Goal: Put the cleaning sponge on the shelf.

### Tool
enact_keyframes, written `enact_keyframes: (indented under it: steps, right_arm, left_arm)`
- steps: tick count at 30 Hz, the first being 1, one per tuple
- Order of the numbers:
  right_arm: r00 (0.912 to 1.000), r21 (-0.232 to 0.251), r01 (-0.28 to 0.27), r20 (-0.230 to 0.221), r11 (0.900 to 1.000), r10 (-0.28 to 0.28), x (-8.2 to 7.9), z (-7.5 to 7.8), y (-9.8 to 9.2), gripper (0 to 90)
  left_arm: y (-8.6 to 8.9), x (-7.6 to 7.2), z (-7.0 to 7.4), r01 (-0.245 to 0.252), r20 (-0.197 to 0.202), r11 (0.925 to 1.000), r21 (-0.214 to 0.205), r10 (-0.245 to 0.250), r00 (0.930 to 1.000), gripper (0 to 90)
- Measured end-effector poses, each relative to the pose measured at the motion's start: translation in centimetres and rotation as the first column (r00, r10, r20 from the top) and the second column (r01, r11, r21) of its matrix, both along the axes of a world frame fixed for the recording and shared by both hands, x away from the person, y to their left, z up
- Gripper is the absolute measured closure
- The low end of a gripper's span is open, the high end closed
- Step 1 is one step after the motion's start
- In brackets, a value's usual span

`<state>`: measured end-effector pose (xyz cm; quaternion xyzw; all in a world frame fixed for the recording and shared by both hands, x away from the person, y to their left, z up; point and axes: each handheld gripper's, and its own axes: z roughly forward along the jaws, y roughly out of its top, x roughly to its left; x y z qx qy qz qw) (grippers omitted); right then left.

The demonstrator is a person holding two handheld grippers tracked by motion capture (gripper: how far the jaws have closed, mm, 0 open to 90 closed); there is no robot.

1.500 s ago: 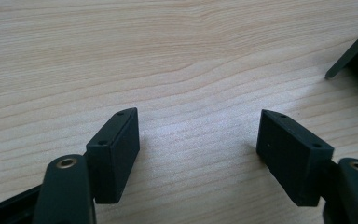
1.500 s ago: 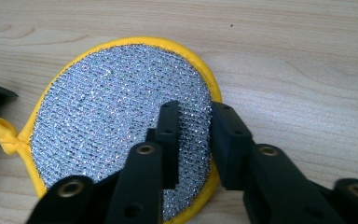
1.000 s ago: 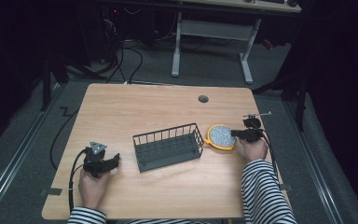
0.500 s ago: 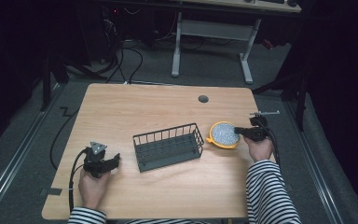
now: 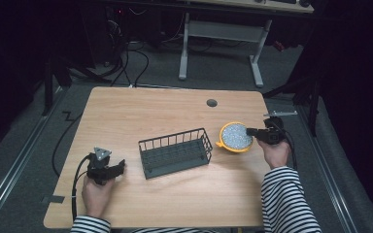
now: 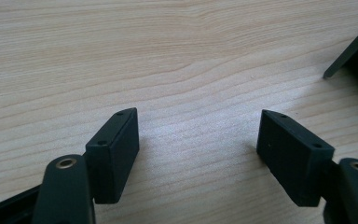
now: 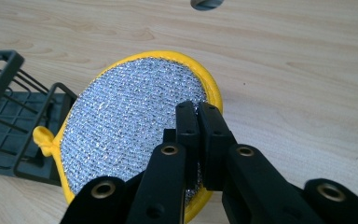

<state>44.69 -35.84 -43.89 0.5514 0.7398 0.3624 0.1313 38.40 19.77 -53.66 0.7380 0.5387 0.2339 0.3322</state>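
The scouring pad (image 7: 130, 126), pinched by the right gripper (image 7: 198, 121), had lifted and tilted beside the wire basket (image 5: 175, 151), probably bound inside, while the left gripper (image 6: 198, 140) rested spread near the table's (image 5: 150, 107) front-left corner.

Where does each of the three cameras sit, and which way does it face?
High view: above the person's side, looking down on the table; forearms, hands, both tongs show.
Left gripper view: rides the left tongs, facing bare wood; jaws apart.
Right gripper view: rides the right tongs, facing the yellow-rimmed scouring pad; jaws pinch its edge.
Shared: the wire basket, in the high and right views.
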Motion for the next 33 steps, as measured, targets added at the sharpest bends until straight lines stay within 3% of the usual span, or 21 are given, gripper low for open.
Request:
enact_keyframes:
  steps: [4,5,10,16,24,33]
  right_arm:
    - [0.9995,-0.005,-0.024,0.023,0.9997,0.024,-0.2,1.2,0.4,88.3]
    - [0.9989,0.046,-0.036,0.031,0.9983,0.035,-0.3,1.6,0.5,88.3]
    - [0.9952,0.068,-0.078,0.065,0.9946,0.074,-0.4,3.1,1.3,88.4]
    - [0.9894,0.054,-0.119,0.091,0.9915,0.113,-0.3,4.5,2.7,88.3]
    - [0.9742,0.05,-0.194,0.128,0.9797,0.186,-0.2,6.6,5.0,88.3]
    - [0.9619,0.051,-0.249,0.131,0.9673,0.24,0.3,7.0,7.6,88.3]
  left_arm:
    - [0.0,0.0,0.0,0.001,0.0,1.0,0.0,-0.001,1.0,30.1]
    - [0.0,0.0,0.0,0.001,-0.001,1.0,0.0,-0.001,1.0,30.1]
    - [0.0,0.0,0.0,0.003,-0.002,1.0,0.0,-0.003,1.0,30.2]
    - [0.0,0.0,0.0,0.003,-0.002,1.0,0.0,-0.003,1.0,30.2]
    - [0.0,0.0,0.0,0.003,-0.002,1.0,0.0,-0.003,1.0,30.1]
    - [0.0,0.0,0.0,0.004,-0.002,1.0,0.0,-0.004,1.0,30.1]
